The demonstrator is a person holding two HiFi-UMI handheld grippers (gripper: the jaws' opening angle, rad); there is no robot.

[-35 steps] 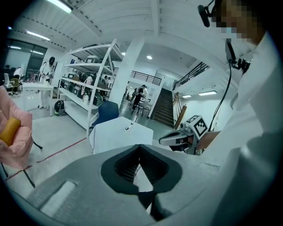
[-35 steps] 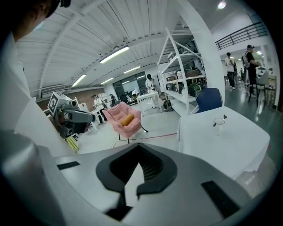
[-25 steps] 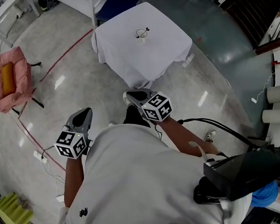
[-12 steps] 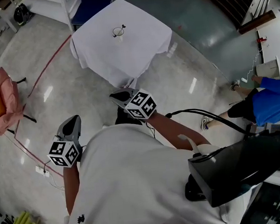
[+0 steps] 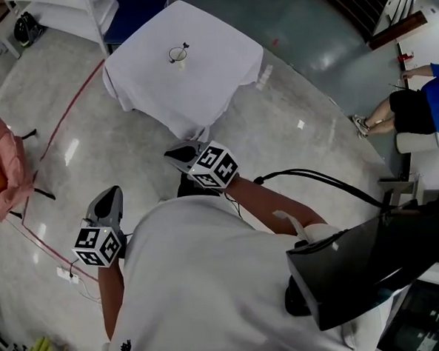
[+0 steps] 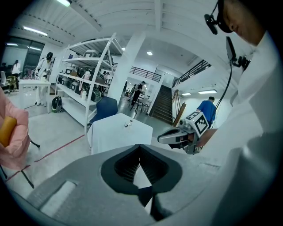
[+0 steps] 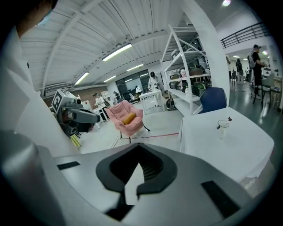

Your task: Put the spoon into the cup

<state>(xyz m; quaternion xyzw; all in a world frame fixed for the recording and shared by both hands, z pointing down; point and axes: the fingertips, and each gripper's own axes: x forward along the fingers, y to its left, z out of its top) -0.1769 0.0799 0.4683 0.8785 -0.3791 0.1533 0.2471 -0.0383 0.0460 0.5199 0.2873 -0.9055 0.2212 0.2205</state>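
In the head view the person's white-shirted torso [image 5: 211, 283] fills the foreground, with both forearms bent forward at about waist height. The left gripper [image 5: 112, 192] sits lower and to the side; the right gripper [image 5: 172, 153] reaches further ahead. Both slope gently down towards the floor. In the left gripper view its jaws meet at the tips with nothing between them, and the right gripper view shows the same: closed and empty. A black case [image 5: 373, 265] hangs at the person's right side and covers the hip. The person's legs are mostly hidden under the torso.

Well beyond both grippers, across bare floor, stands a table [image 5: 220, 67] draped in white cloth. Near its middle is the clear cup [image 5: 177, 57], with the dark end of the spoon [image 5: 185, 45] at its rim. Both are too small to tell whether the spoon is inside the cup or leaning against it.
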